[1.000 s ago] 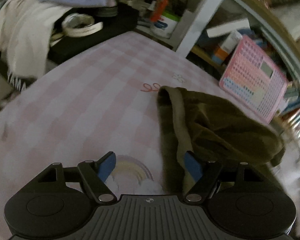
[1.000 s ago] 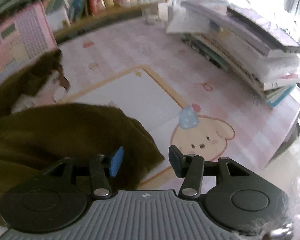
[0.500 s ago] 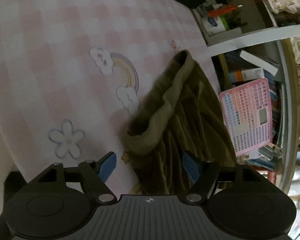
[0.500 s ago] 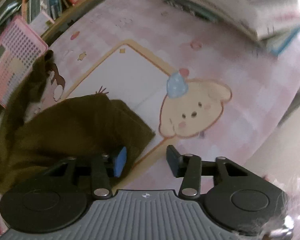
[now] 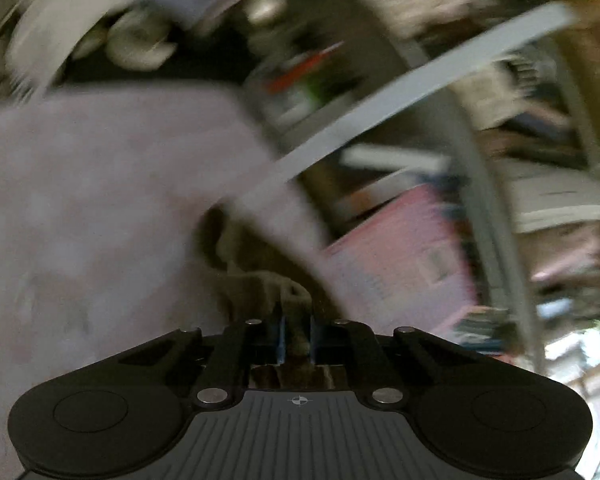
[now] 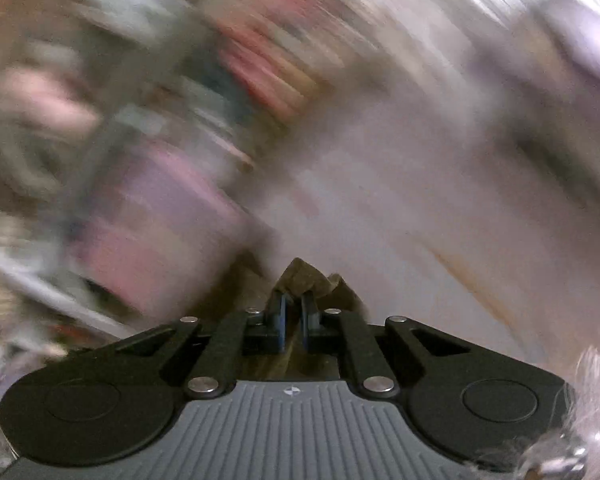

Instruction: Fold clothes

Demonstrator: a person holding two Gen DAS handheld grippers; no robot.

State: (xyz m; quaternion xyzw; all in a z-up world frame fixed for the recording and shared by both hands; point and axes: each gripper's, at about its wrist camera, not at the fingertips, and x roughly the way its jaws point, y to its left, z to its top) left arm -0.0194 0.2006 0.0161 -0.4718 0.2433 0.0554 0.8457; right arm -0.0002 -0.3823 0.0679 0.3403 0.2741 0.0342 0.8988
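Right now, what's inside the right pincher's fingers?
A bunch of olive-brown cloth is pinched in the right gripper, poking out past the fingertips. The rest hangs below, hidden by the gripper, and everything else is blurred.

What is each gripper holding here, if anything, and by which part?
Both hold the olive-brown garment. The left gripper and the right gripper each pinch a bunched fold of its fabric; heavy blur hides which edge or corner.
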